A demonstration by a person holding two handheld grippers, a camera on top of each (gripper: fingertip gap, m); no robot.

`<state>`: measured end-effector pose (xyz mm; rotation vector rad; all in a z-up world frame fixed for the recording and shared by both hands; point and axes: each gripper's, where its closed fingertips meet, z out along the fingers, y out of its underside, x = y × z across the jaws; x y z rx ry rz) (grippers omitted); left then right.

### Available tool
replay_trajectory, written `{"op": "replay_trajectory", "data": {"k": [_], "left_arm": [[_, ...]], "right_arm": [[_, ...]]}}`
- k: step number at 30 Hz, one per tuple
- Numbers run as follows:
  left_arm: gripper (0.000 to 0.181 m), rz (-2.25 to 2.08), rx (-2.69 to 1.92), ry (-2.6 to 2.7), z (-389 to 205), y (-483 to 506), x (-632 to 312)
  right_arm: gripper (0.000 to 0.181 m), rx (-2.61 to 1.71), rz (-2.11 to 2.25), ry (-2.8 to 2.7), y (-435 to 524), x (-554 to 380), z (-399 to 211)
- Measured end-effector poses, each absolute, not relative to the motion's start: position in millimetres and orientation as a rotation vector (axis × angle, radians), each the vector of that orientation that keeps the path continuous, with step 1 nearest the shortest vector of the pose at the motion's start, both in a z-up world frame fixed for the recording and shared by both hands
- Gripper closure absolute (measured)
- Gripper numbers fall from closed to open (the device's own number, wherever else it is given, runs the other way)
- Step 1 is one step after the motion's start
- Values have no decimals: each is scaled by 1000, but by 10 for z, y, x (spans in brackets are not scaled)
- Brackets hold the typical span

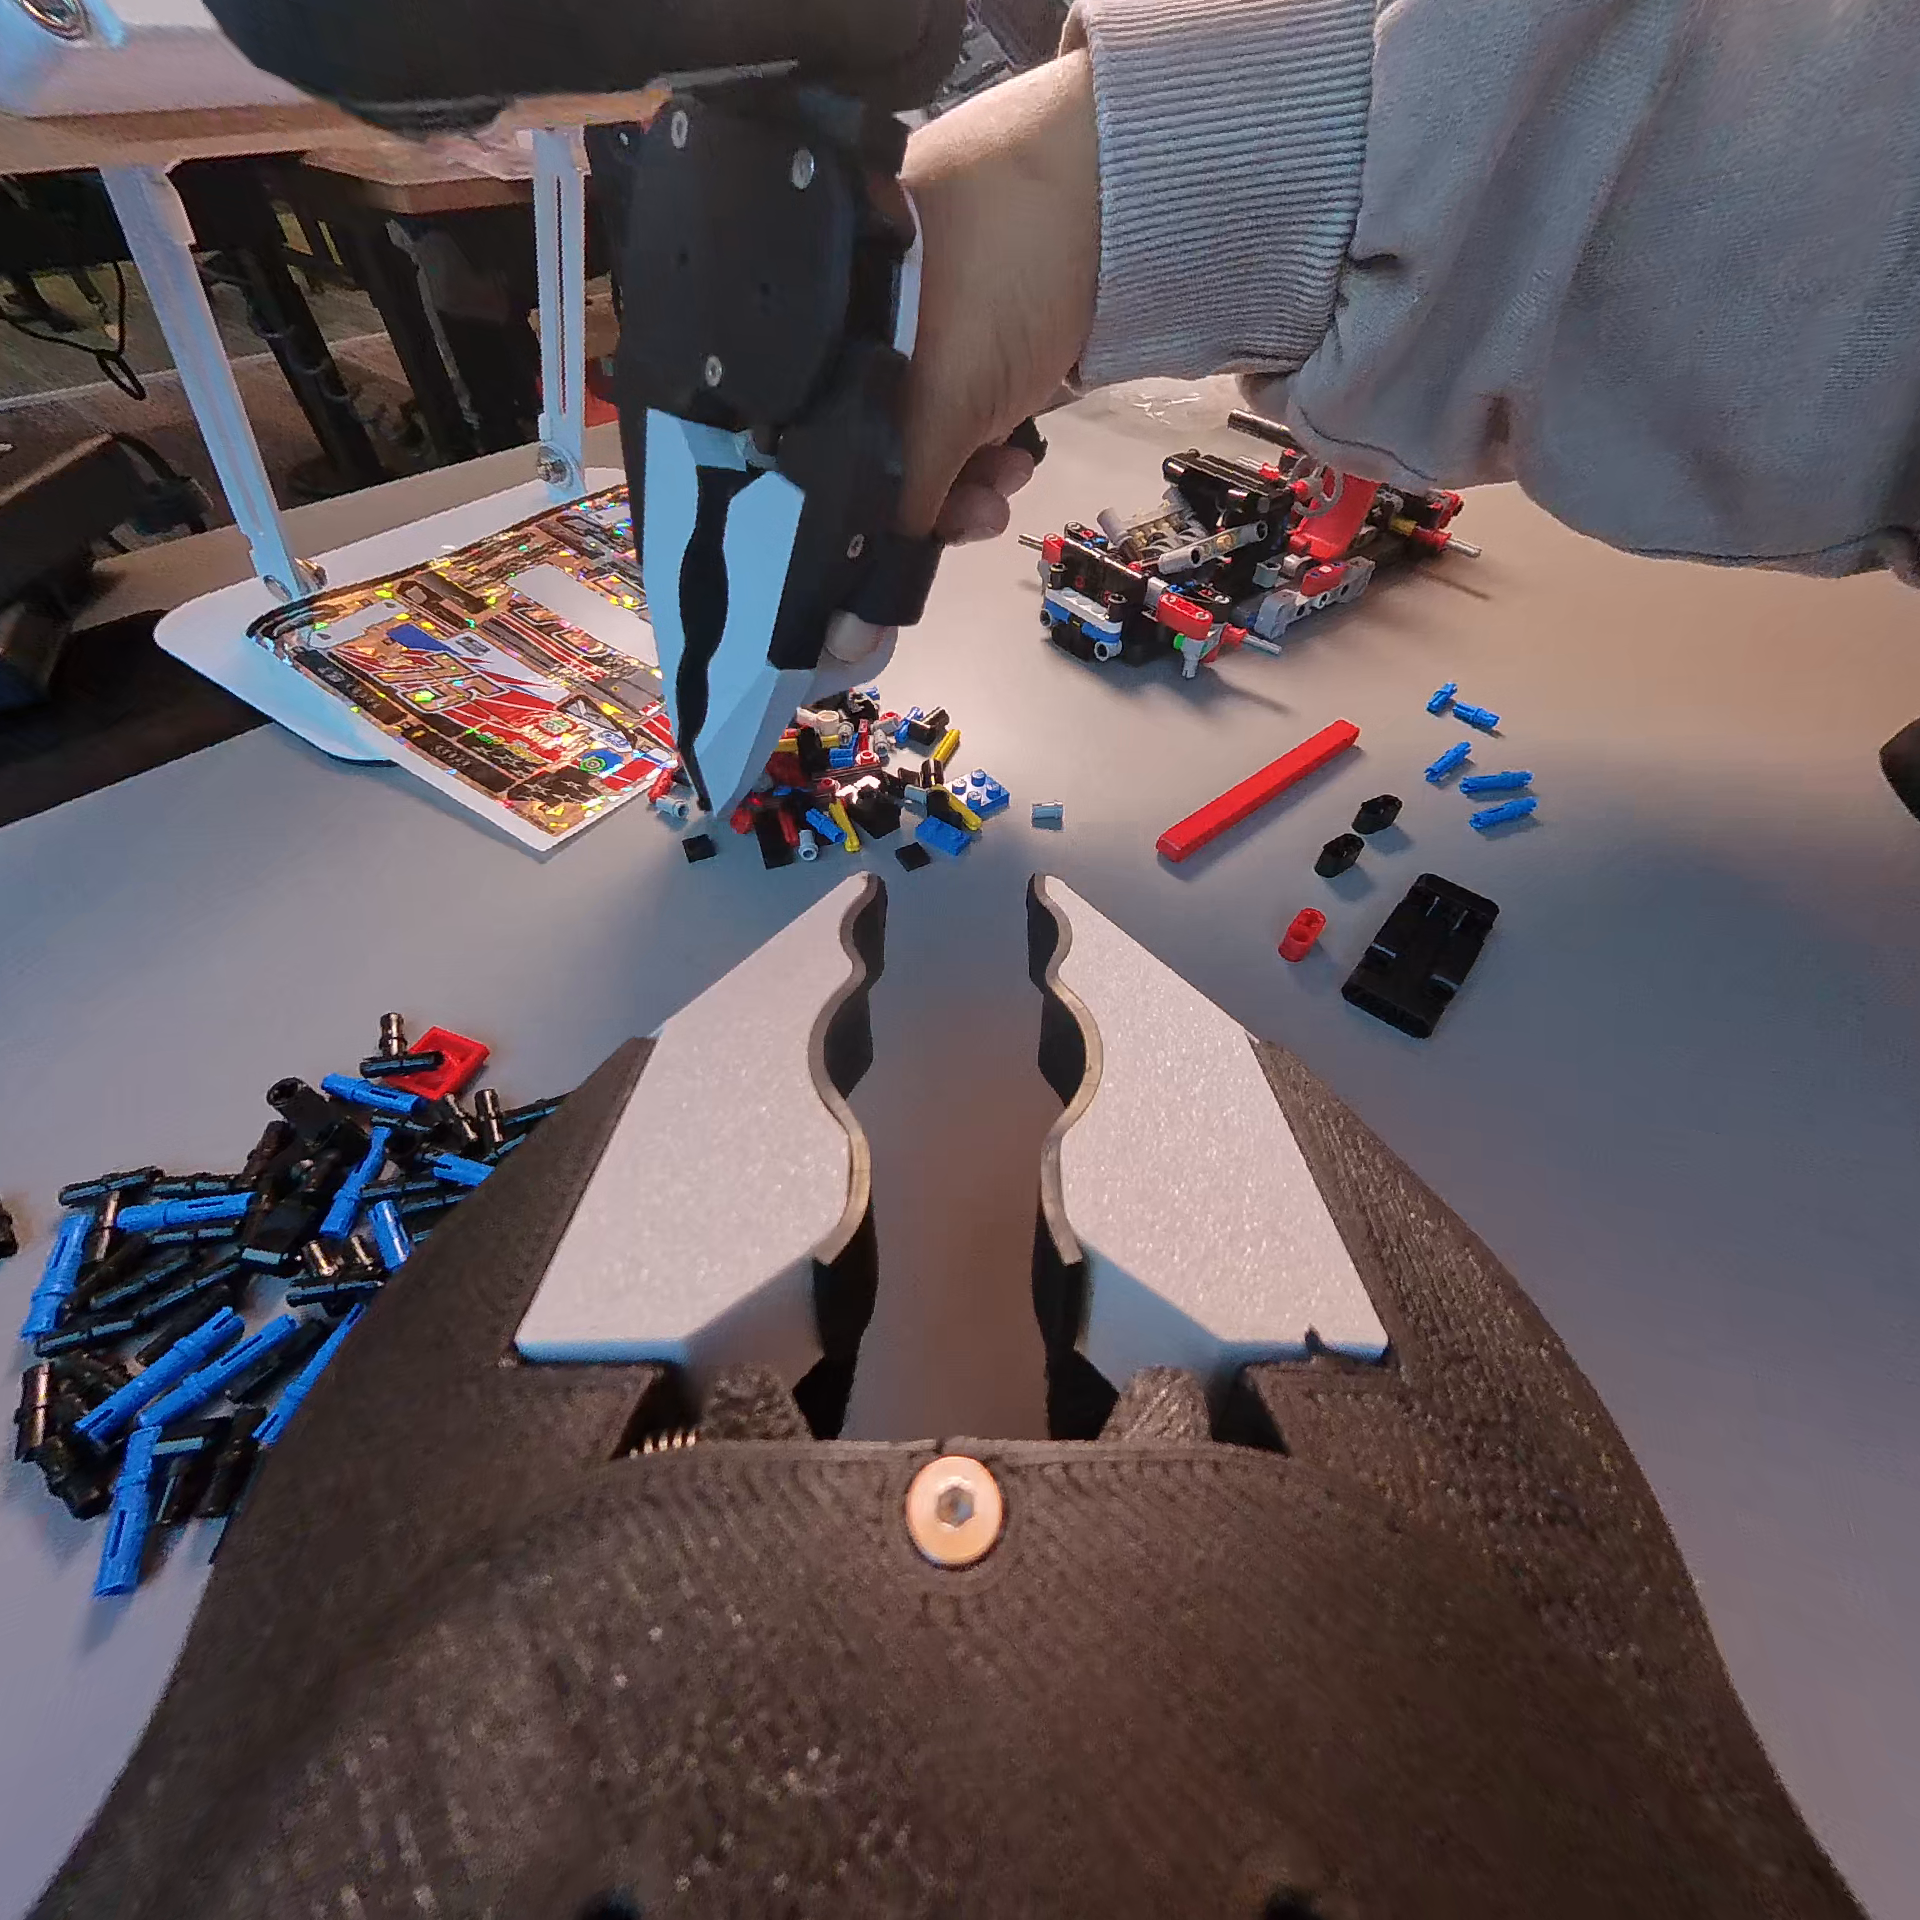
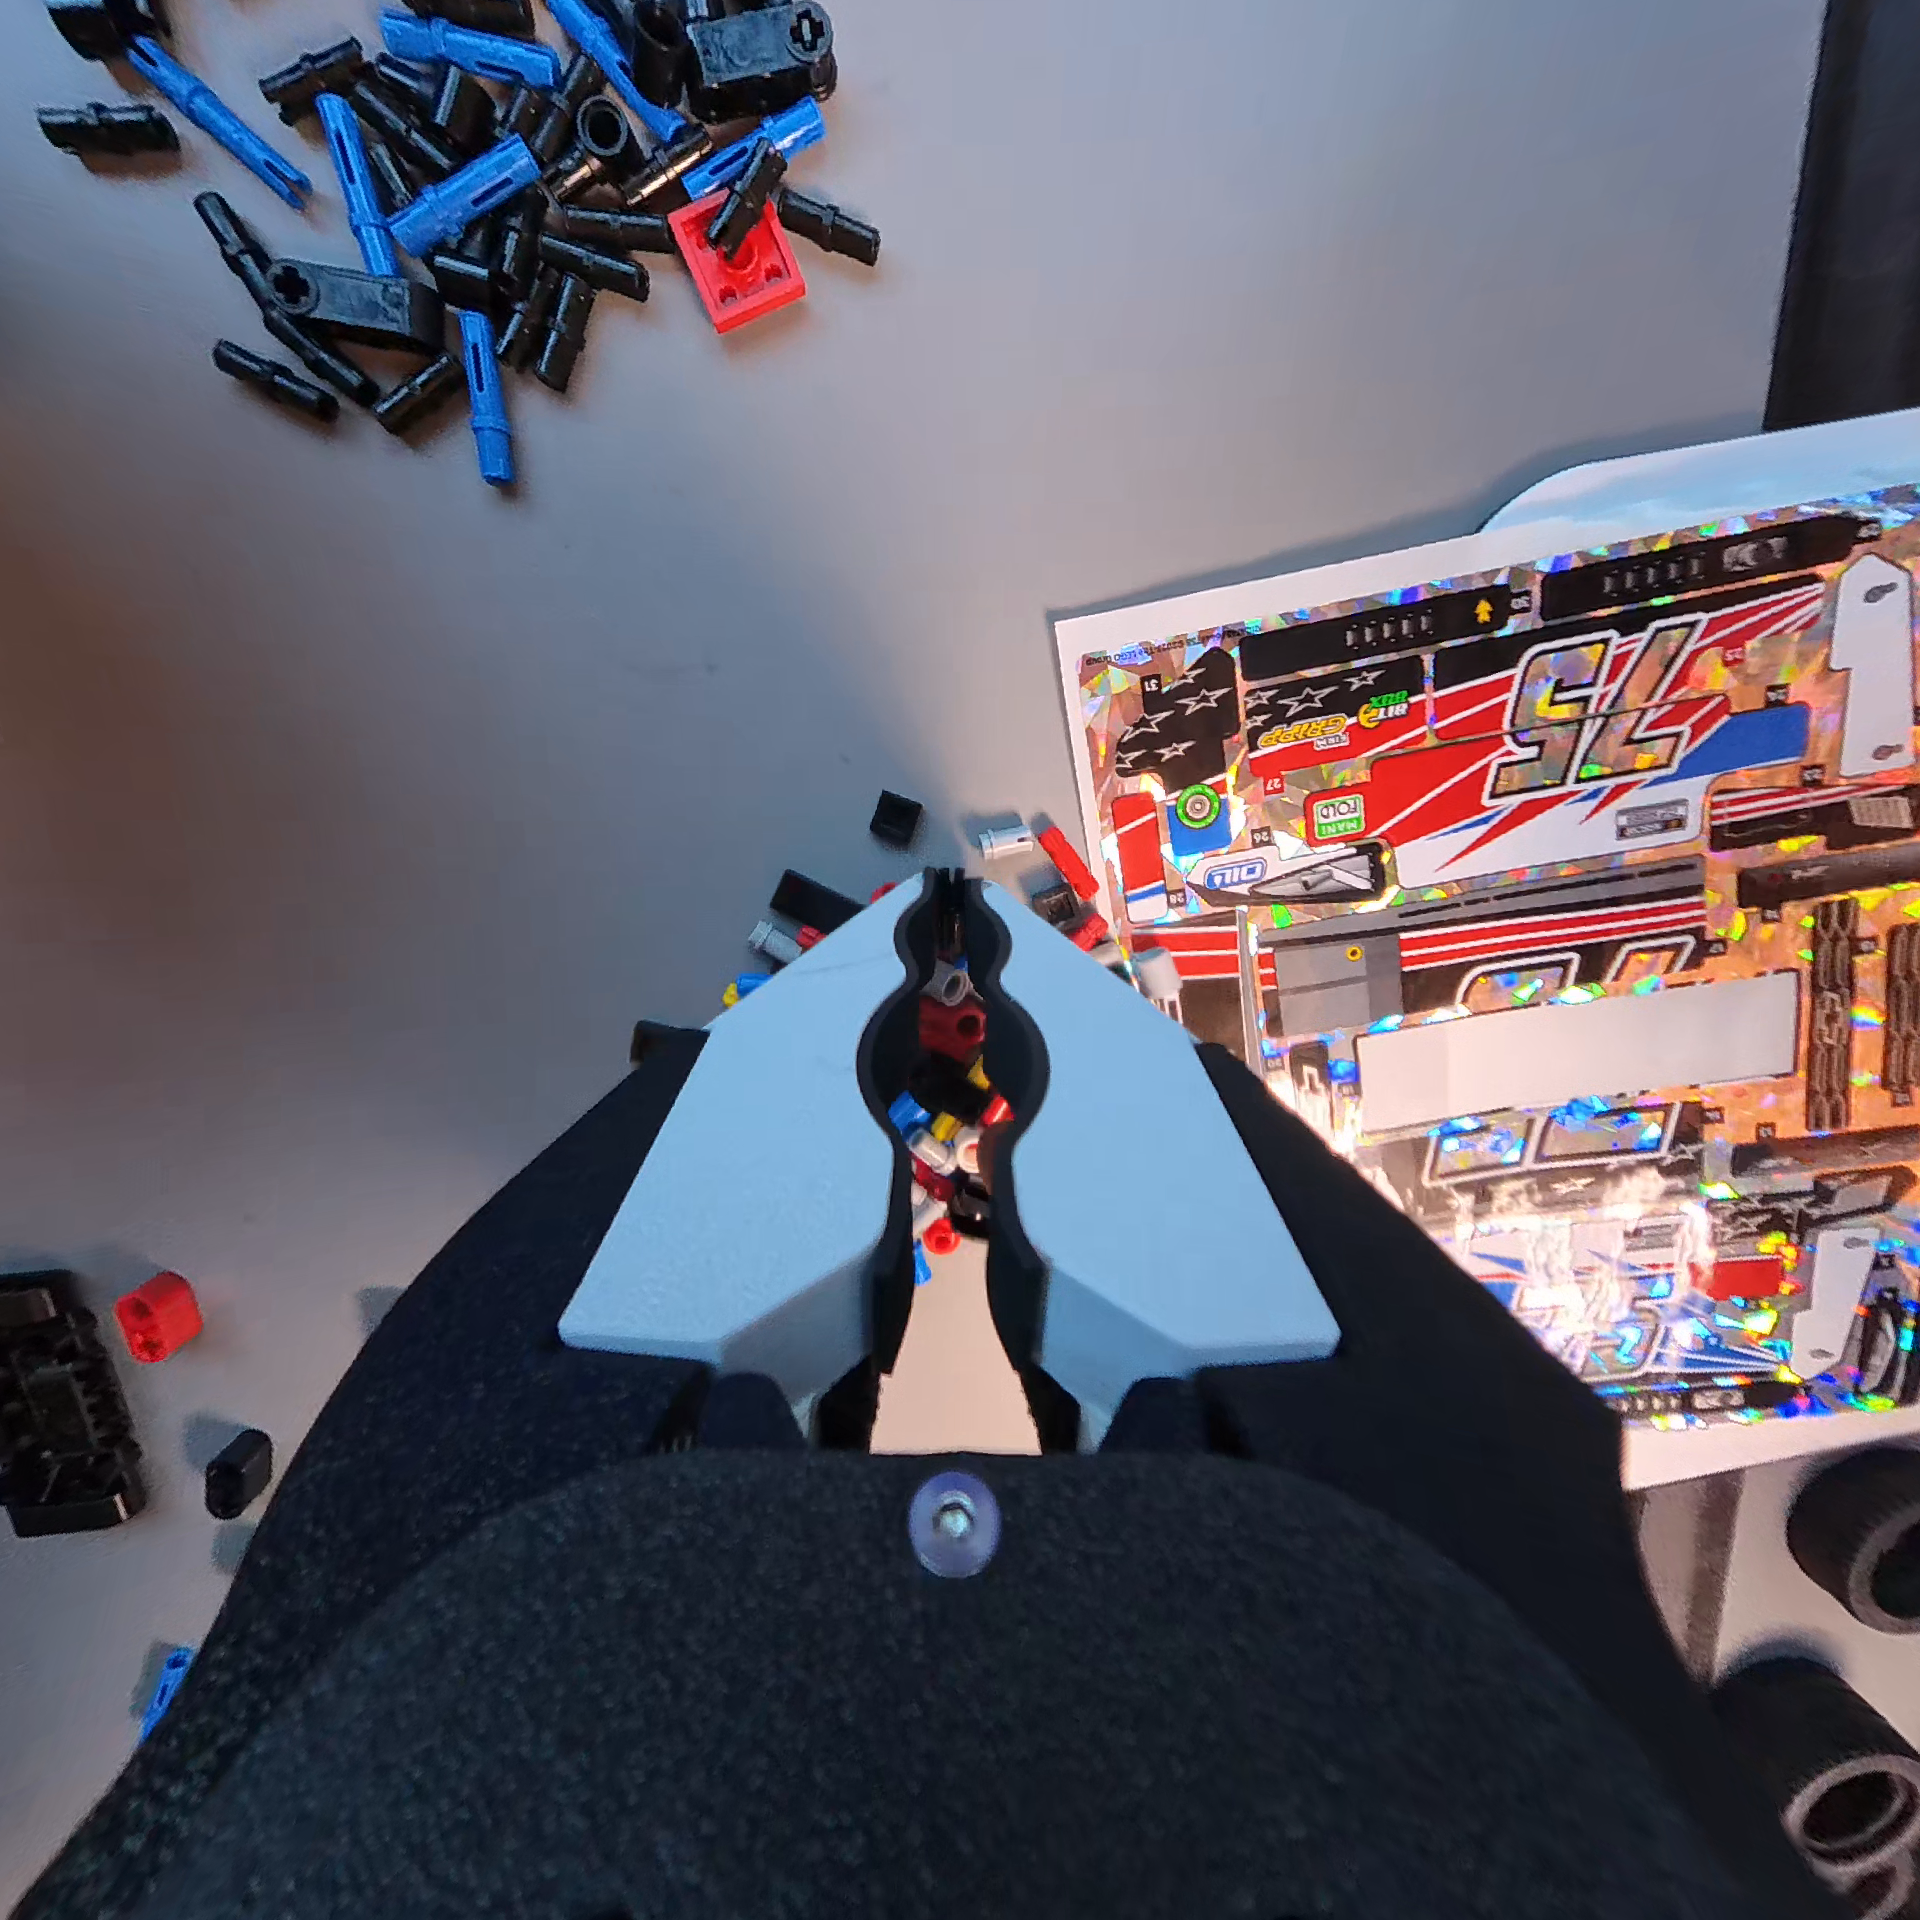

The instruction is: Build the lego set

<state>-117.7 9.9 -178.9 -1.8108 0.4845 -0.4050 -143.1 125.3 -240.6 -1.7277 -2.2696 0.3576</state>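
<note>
My left gripper [image 1: 956, 904] is open and empty, low over the bare grey table [image 1: 1558, 1247]. My right gripper [image 1: 704, 800] points down at the left edge of a pile of small mixed lego pieces [image 1: 862, 779]. In the right wrist view its tips [image 2: 945, 883] are pressed together on a thin small black piece [image 2: 943, 902], with the pile [image 2: 945, 1101] showing through the jaws behind. The partly built lego car [image 1: 1236, 561] stands at the far right, under the person's sleeve.
A heap of blue and black pins [image 1: 208, 1278] lies left, with a red plate [image 2: 738, 265]. A shiny sticker sheet [image 2: 1507, 935] lies on a white stand [image 1: 208, 644]. A red beam [image 1: 1257, 790], black panel [image 1: 1418, 956], red connector [image 1: 1301, 933] and blue pins [image 1: 1486, 769] lie right. Black tyres [image 2: 1860, 1558]. There is about 12 cm between the tips of the two grippers. My right gripper's tips are some 20 cm from the partly built lego car [image 1: 1236, 561].
</note>
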Motion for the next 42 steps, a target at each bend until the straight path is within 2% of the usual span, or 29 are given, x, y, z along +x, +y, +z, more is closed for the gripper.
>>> {"op": "replay_trajectory", "data": {"k": [6, 12, 24, 36, 42], "left_arm": [[155, -393, -1814, 488, -1795, 100, -1184], [155, -367, -1812, 502, -1795, 95, -1182], [155, -319, -1822, 526, -1817, 99, -1153], [156, -259, -1812, 559, -1804, 90, -1124], [156, -286, -1817, 554, -1818, 90, -1126]], "right_arm": [[180, -1743, 755, -2053, 1111, -1318, -1886], [180, -1700, 918, -1892, 600, -530, -1433], [179, -2123, 455, -1614, 469, 1495, -2218], [174, -2128, 384, -1551, 569, 1621, -2385], [174, -1897, 503, -1519, 663, 1099, -1772]]}}
